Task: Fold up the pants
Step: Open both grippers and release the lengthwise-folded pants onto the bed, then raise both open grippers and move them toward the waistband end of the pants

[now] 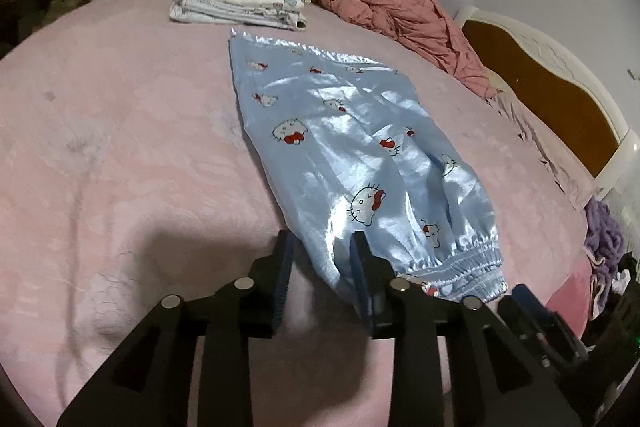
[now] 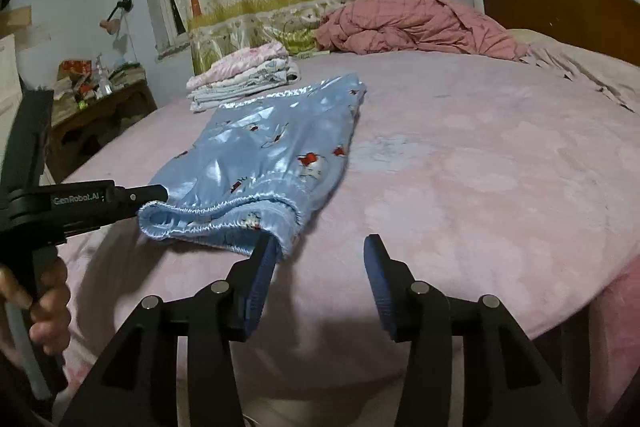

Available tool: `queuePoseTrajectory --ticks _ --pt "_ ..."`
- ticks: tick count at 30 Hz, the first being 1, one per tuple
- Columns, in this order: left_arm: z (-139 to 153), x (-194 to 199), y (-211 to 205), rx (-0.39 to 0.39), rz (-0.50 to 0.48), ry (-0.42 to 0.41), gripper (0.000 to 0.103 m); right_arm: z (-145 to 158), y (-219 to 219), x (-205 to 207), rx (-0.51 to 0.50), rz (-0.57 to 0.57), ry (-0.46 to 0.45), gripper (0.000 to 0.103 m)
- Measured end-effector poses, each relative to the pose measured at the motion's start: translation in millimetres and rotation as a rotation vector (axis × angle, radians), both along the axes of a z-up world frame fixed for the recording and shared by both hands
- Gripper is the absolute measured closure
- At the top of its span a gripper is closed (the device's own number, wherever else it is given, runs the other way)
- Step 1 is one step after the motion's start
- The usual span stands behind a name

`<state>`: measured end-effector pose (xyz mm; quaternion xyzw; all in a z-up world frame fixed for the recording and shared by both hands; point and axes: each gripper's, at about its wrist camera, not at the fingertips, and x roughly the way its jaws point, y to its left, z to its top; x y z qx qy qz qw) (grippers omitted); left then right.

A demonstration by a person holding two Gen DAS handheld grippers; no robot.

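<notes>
Fingers of the left gripper [image 1: 322, 247] and right gripper [image 2: 320, 251] are standing spread, pinching nothing. Blue pants [image 1: 352, 155] are lying folded lengthwise on the pink bed [image 1: 120, 147], waistband at 6 o'clock. Release step is finishing, I judge; next fold is calling for re-gripping the waistband and carrying it toward 12 o'clock.

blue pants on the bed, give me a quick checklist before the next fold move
1. Left gripper free of cloth: ok, jaws open, bare sheet between them, though one finger lies at the pants' edge.
2. Right gripper free of cloth: ok, jaws open and nothing between them, one finger beside the waistband.
3. Blue pants lying flat: not ok, the satin shows ripples and the elastic waistband gapes open.
4. Legs stacked evenly: cannot tell, the far hem shows only one frilled edge.
5. Room on the pink sheet to fold: ok.
6. Folded stack apart from the pants: ok, a narrow gap shows.
</notes>
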<state>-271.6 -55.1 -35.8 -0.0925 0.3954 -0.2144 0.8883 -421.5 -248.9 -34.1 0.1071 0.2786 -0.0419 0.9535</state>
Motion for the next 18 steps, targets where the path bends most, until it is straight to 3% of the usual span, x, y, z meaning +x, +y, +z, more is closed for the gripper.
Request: queuePoseTrajectory --ticks 3,7,10,13,16,18 --pt "11 -3 3 0.000 0.006 -0.039 0.059 8 -16 -10 0.032 -0.042 -0.016 0.056" --pt "35 -8 -1 0.052 0.018 -0.157 0.059 28 -39 2 0.046 -0.092 -0.056 0.056" --pt "56 -14 -1 0.088 0.087 -0.269 0.059 55 -49 12 0.025 -0.111 -0.119 0.056" --pt "77 -17 3 0.057 0.135 -0.347 0.059 81 -51 12 -0.015 -0.116 -0.180 0.055" --pt "94 -16 3 0.053 0.161 -0.404 0.056 100 -53 12 -0.050 -0.114 -0.226 0.045" --pt "102 -14 2 0.061 0.163 -0.429 0.054 106 -55 14 -0.067 -0.123 -0.241 0.045"
